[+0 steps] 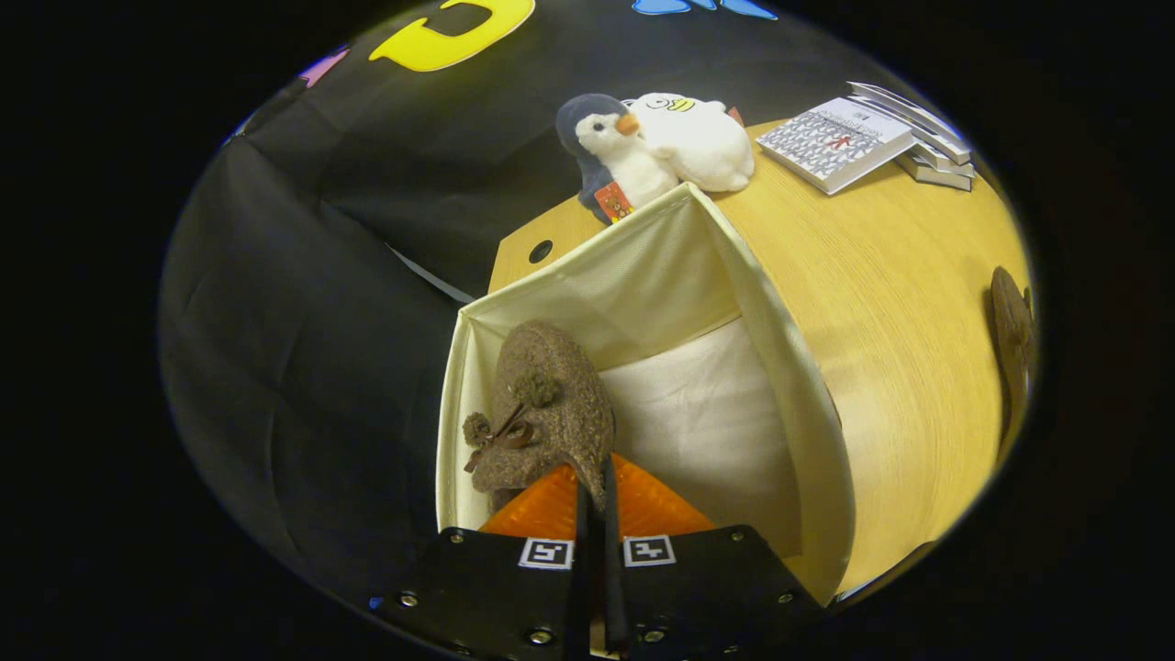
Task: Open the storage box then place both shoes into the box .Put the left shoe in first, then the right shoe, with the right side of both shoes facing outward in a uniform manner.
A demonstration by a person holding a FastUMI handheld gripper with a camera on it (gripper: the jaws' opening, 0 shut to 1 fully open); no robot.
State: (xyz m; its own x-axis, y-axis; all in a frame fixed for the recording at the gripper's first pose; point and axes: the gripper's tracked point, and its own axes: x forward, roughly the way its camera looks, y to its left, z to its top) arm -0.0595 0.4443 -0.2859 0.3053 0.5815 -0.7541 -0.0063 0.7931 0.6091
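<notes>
The tongs [595,491] point down into an open storage box [799,367] made of pale cream fabric, which stands on a light wooden tabletop [900,303]. The two fingers are pressed close together, pinching the back edge of a brown fuzzy shoe [551,404] between them. This shoe hangs inside the box against its left wall, with its rounded toe pointing away from the tongs toward the far wall of the box. A small brown bow with two fuzzy pompoms [500,431] sits on the shoe's upper, on its left side. The rest of the box's inside, to the right of the shoe, shows bare pale lining and a white bottom. The box's near right wall leans outward, its rim running from the far corner down beside the tongs. Well apart from the box, far to the right on the tabletop, lies a second brown shoe [1012,335], seen only in part. Just beyond the far corner of the box sit two soft toys touching each other: a grey and white penguin [610,151] with an orange beak, and a white plush animal [698,138] to its right. Farther right, at the back of the tabletop, rests a small stack of books [854,138], the top one with a patterned cover.
</notes>
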